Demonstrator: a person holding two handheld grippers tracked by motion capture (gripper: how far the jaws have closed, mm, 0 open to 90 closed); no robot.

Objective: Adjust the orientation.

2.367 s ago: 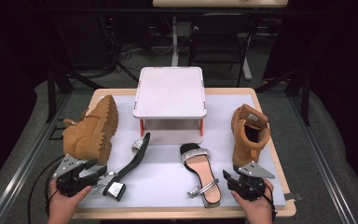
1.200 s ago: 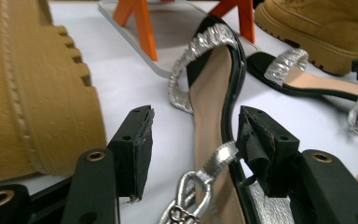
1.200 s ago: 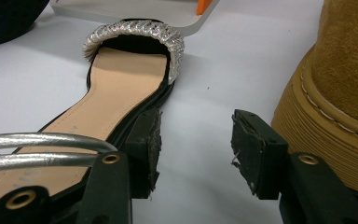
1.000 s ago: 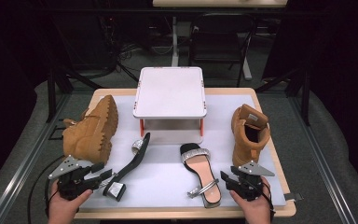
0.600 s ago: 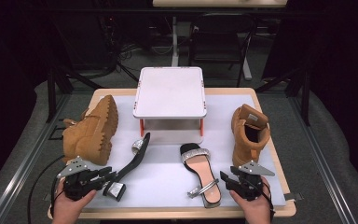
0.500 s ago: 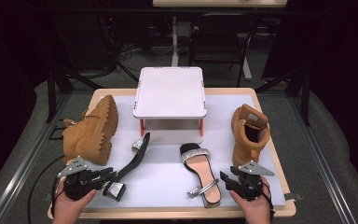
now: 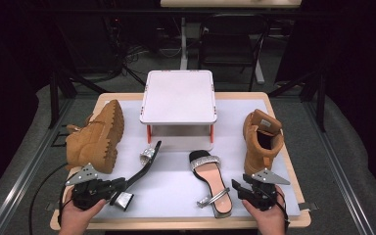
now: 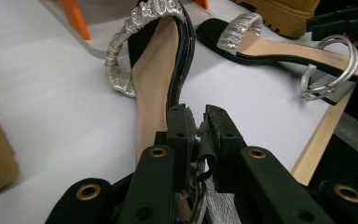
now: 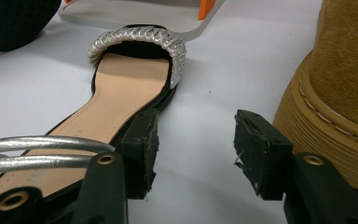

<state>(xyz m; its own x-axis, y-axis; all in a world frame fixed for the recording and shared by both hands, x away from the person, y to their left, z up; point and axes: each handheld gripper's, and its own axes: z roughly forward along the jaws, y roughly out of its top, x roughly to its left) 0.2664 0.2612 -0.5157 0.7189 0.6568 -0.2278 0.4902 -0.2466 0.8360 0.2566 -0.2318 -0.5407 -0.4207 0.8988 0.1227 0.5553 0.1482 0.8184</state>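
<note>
White table [image 7: 176, 191]; white stand [image 7: 178, 96] at its far middle; tan boot on its side [image 7: 98, 134] at left, upright tan boot [image 7: 261, 138] at right; flat sandal [image 7: 209, 180] near the front, just left of the right gripper [image 7: 238, 188], whose jaws gape with nothing between; tipped sandal [image 7: 142, 169] front left, left gripper [image 8: 196, 126] has just closed its jaws, now clamped on the heel end.

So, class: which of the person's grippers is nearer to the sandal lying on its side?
Left. The left gripper has just closed on the tipped sandal at its heel end; the right gripper sits open beyond the flat sandal.
</note>
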